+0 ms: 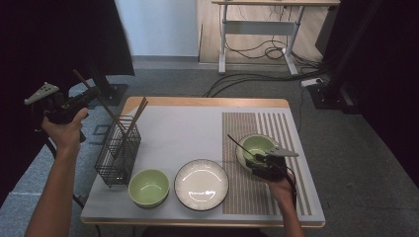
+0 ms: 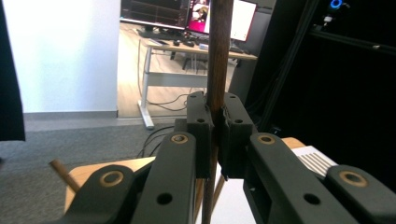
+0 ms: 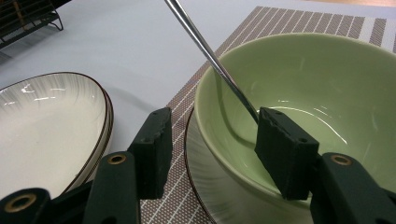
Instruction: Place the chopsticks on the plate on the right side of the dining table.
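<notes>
Grey carpet surrounds the wooden table [image 1: 207, 102] in the high view, where the left gripper [image 1: 91, 92] is raised off the table's left edge, pinching a chopstick [image 1: 101, 101] above the wire basket [image 1: 117, 155], and the right gripper [image 1: 258, 159] rests at a green bowl [image 1: 257, 144] on the striped placemat [image 1: 276, 123]. Left gripper view: jaws pressed onto the upright chopstick [image 2: 218, 60]. Right gripper view: jaws spread astride the green bowl's [image 3: 317, 88] rim (one pad inside, beside a metal handle [image 3: 210, 53]), near a white plate [image 3: 42, 121].
</notes>
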Tool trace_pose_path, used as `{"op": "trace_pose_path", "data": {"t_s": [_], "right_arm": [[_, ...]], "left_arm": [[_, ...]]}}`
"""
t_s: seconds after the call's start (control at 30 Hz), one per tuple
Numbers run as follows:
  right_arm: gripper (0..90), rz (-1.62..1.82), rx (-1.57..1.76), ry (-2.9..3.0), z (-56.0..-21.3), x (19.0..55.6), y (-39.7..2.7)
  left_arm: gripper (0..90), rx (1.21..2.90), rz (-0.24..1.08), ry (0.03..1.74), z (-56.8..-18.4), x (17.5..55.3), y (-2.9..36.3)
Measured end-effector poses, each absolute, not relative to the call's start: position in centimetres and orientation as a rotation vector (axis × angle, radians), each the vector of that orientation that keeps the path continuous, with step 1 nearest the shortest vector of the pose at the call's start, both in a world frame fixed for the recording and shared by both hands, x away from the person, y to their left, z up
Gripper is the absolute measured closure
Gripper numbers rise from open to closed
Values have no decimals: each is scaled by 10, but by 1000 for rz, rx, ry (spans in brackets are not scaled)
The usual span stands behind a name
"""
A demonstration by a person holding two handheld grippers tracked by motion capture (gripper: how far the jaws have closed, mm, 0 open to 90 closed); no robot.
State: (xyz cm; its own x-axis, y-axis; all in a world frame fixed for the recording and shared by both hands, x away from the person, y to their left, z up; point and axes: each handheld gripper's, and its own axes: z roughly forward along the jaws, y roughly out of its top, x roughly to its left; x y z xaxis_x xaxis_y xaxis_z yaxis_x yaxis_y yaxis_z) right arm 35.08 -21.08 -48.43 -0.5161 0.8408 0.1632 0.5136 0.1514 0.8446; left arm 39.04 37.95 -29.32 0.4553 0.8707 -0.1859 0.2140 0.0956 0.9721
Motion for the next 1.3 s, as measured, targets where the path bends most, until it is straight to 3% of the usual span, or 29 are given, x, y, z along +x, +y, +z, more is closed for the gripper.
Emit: {"op": "trace_pose_path", "data": {"t_s": [1.3], "right_arm": [[462,1354,1262,2072,-474,350,-208]], "left_arm": [[843,1491,555,904,-305,366,327]]}}
